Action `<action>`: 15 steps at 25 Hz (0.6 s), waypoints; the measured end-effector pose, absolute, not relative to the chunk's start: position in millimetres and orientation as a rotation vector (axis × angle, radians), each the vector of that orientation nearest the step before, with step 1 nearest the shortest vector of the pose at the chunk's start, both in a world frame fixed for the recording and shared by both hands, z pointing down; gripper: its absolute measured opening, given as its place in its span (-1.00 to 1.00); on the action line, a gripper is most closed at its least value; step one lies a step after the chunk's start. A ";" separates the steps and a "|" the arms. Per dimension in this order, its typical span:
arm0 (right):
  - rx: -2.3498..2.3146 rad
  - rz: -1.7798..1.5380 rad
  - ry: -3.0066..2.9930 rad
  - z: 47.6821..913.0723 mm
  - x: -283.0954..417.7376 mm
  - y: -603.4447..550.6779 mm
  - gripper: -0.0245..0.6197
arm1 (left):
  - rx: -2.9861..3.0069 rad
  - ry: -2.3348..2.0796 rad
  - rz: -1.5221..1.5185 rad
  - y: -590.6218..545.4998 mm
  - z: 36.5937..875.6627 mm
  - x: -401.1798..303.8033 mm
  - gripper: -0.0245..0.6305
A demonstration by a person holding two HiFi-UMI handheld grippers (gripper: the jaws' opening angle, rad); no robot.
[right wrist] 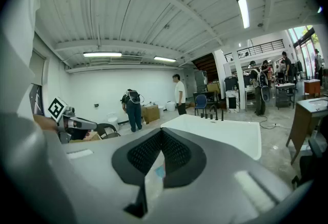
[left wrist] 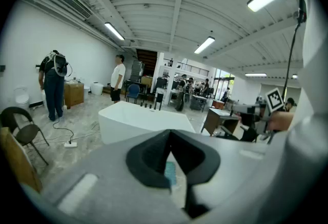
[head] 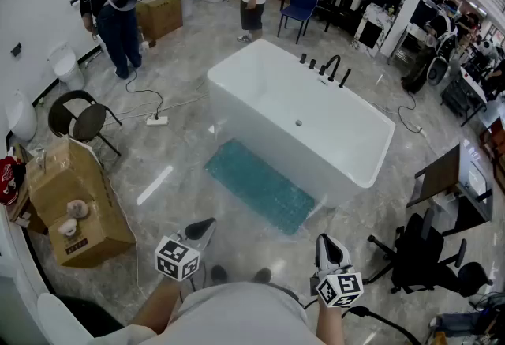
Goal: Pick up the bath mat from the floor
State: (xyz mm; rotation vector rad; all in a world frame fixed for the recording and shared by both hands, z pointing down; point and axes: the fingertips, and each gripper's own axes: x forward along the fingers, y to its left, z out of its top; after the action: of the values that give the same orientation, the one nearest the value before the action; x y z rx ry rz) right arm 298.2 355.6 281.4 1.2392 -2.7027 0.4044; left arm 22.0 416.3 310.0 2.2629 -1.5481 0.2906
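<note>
Approach step; nothing gripped yet. Carrying left tool (head: 203, 226) and right tool (head: 327, 244) shut tight, empty. Well ahead of both, flat on the floor (head: 177, 154) beside the bathtub (head: 316, 122): the bath mat (head: 260, 185). Next, likely: walk closer, stoop, open a tool, pinch the mat's near edge.

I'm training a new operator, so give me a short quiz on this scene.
1. True or false: the teal textured bath mat lies flat on the floor beside the white freestanding bathtub.
2. The left gripper and right gripper are: A) both shut, empty; B) both open; C) shut on the mat.
3. Fill in: in the head view, the black taps stand on the tub's ___ rim.
Key: 1 true; 2 A; 3 far.
</note>
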 end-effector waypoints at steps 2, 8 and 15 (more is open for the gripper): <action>1.238 0.402 -2.706 281.8 298.7 355.3 -0.90 | 2.263 -1.544 0.293 416.3 311.4 23.8 -0.92; 1.243 0.405 -2.704 279.4 299.1 354.0 -0.90 | 2.264 -1.534 0.296 413.9 312.1 26.7 -0.92; 1.239 0.427 -2.707 281.3 292.9 357.0 -0.90 | 2.272 -1.518 0.305 414.7 315.7 25.4 -0.92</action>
State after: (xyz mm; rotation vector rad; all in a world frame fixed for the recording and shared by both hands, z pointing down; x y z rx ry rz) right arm 292.9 357.0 281.3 1.2387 -2.7065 0.4273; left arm 25.4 414.7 315.7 2.2718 -1.5179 0.3050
